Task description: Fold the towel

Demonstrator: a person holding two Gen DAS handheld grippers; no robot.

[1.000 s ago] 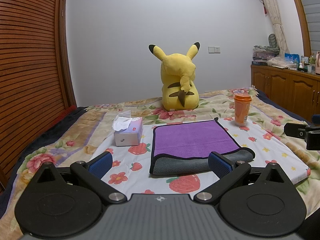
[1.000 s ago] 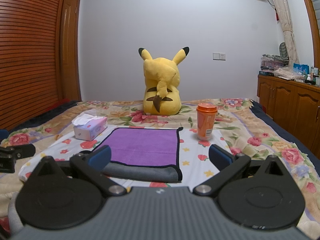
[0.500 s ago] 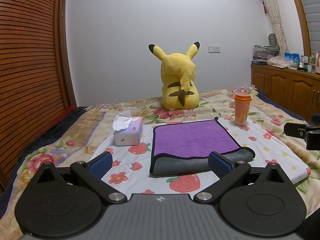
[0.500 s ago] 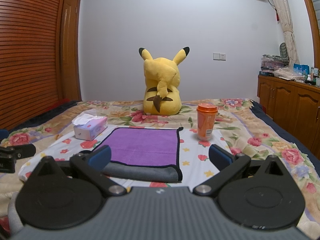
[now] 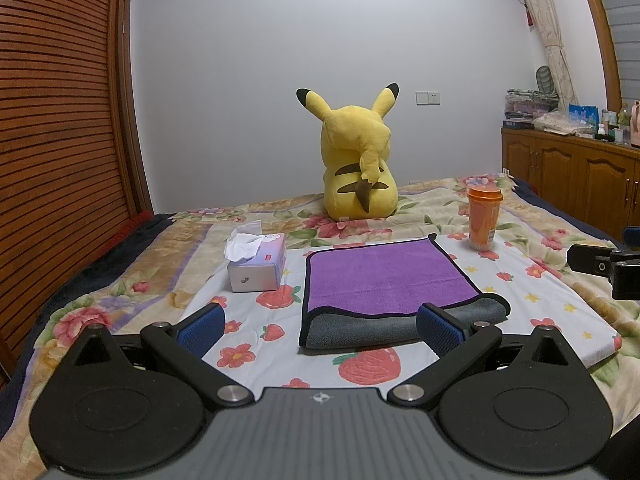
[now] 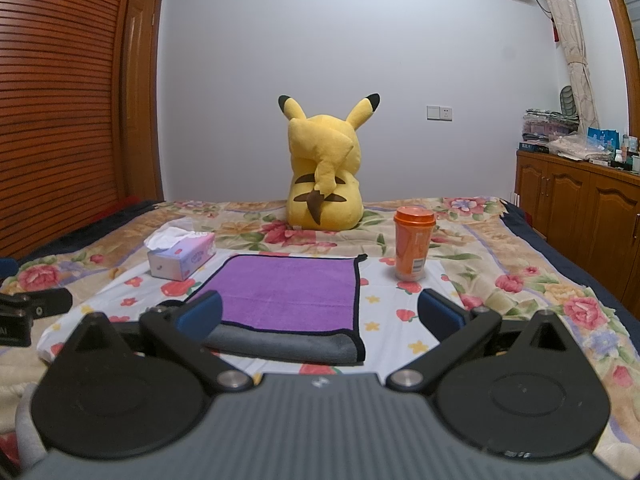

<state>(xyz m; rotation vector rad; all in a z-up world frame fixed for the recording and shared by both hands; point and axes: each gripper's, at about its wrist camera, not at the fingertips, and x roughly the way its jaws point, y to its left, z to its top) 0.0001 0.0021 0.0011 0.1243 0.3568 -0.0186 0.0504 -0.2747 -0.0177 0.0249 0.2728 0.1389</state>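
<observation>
Dead ahead of both claws, the towel (image 5: pixel 384 276) lies flat on the bed (image 5: pixel 552 236), purple face up, with a grey rolled fold along its near edge, running crosswise to both cameras. Left claw (image 5: pixel 318 322) hangs with its blue fingers spread wide apart, nothing between them; the right-hand finger sits in front of the fold's right end, though contact can't be judged. Right claw (image 6: pixel 320 312) is just as wide and empty, its left-hand finger overlapping the fold's left end in view. Both look about equally near, so neither has a clear edge. The towel sits slightly right of the left claw's centre line and slightly left of the right claw's, so it lies between the two. The coming move likely turns on that near edge: each claw taking one end.

Beyond the towel, a tissue box (image 5: pixel 258 264) stands off to the left with a tissue poking out; an orange cup (image 6: pixel 414 244) stands off to the right, lid on, contents hidden. A plush toy (image 5: pixel 358 172) sits farther back.
</observation>
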